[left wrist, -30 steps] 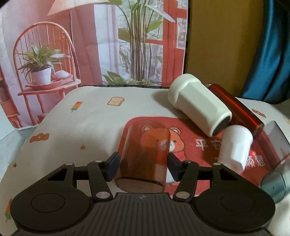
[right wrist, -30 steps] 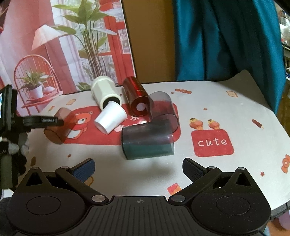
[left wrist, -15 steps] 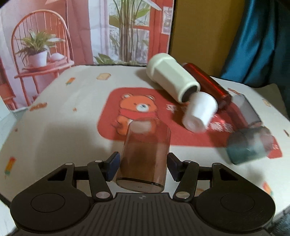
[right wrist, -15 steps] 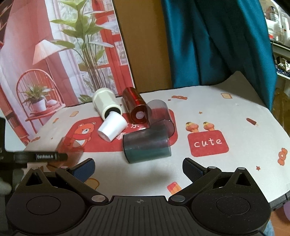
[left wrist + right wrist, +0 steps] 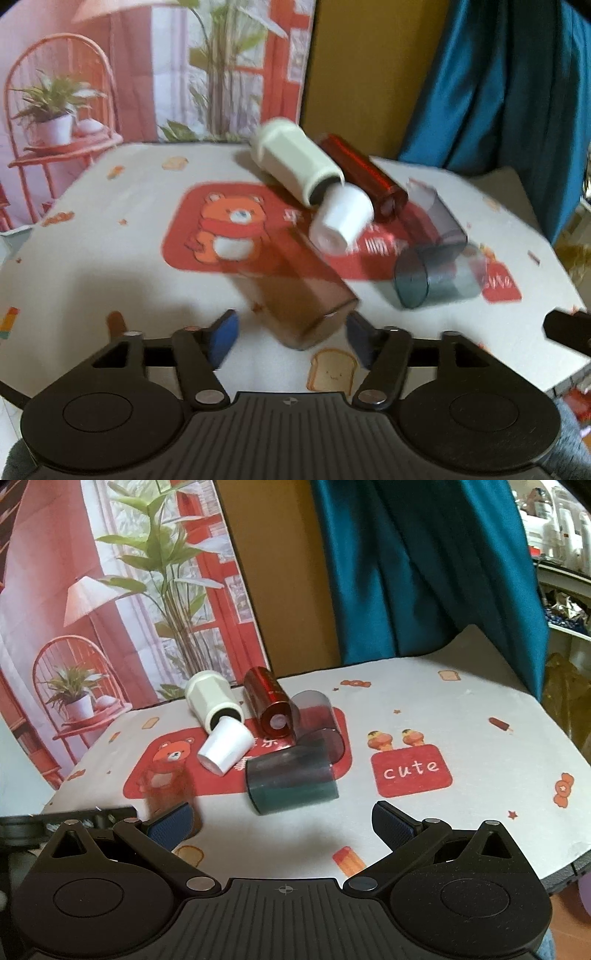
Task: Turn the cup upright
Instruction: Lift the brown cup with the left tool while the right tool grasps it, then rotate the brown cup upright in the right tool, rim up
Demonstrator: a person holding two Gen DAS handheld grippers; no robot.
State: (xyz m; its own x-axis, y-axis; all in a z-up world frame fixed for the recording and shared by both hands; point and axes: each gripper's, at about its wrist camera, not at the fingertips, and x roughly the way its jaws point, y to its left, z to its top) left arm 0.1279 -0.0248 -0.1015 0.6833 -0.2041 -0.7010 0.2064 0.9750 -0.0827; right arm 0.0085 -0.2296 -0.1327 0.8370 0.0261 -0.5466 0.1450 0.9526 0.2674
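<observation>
At the left of the right wrist view we see the brown translucent cup (image 5: 168, 794) standing near the front left edge of the surface (image 5: 461, 834), partly hidden behind our right tool's left finger. In the left wrist view the same cup (image 5: 295, 288) is motion-blurred and appears tilted, its closed base low and nearest the camera, so we cannot tell for sure whether it stands squarely or leans. The left gripper (image 5: 290, 336) has its jaws apart, one on each side of the cup's base with a visible gap, gripping nothing.

Moving toward the middle, the other cups lie in a heap: a white faceted tumbler (image 5: 212, 701), a small white cup (image 5: 225, 747), a glossy red cup (image 5: 269, 707) and two smoky grey ones, the nearer (image 5: 291, 781) on its side.

The right gripper (image 5: 284, 821) hovers low in the frame with jaws wide, empty.

We judge the brown cup to be thin, stiff plastic: light, smooth, easy to knock over. We would take it across the middle of its wall, with gentle pressure.
</observation>
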